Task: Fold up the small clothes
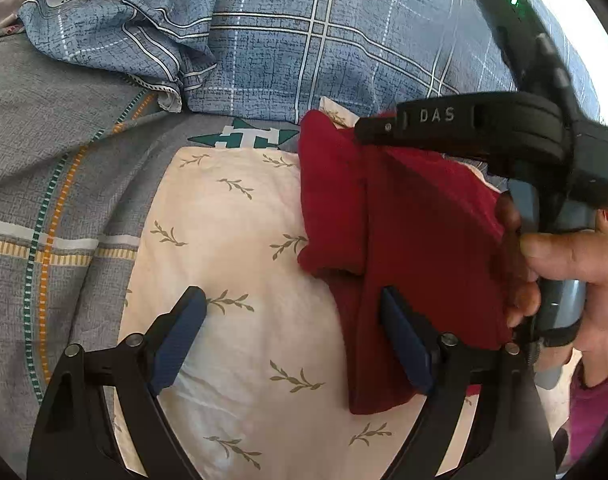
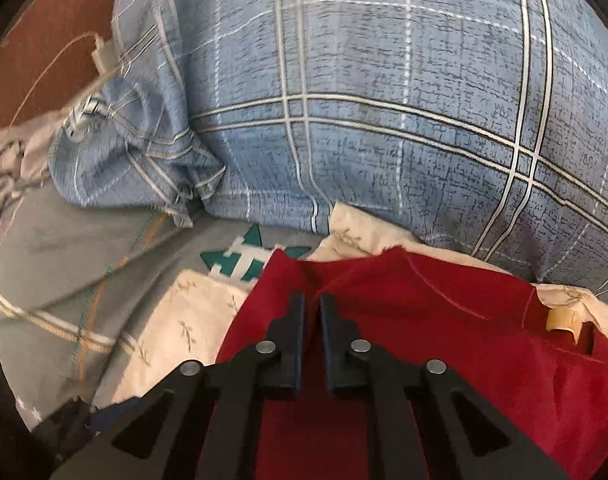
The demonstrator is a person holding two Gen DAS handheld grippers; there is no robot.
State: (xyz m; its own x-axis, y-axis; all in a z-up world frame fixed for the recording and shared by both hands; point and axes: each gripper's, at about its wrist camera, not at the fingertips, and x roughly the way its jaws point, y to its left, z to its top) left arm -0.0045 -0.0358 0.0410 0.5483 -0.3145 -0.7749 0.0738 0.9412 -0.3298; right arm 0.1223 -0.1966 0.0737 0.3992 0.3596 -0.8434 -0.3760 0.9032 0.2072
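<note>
A dark red garment (image 1: 416,232) lies partly folded on a cream leaf-print cloth (image 1: 231,248). My left gripper (image 1: 291,300) is open, low over the cream cloth, its right finger (image 1: 404,344) at the garment's left edge. The right gripper's black body (image 1: 464,124) reaches over the garment from the right, held by a hand (image 1: 576,256). In the right wrist view my right gripper (image 2: 312,304) is shut on a raised fold of the red garment (image 2: 444,340). A tan tag (image 2: 562,320) shows at the garment's right side.
A large blue plaid pillow (image 2: 384,100) sits just behind the garment, with rumpled blue plaid fabric (image 1: 115,36) at the back left. A grey striped bedsheet (image 1: 43,184) with a teal star logo (image 1: 243,136) spreads to the left.
</note>
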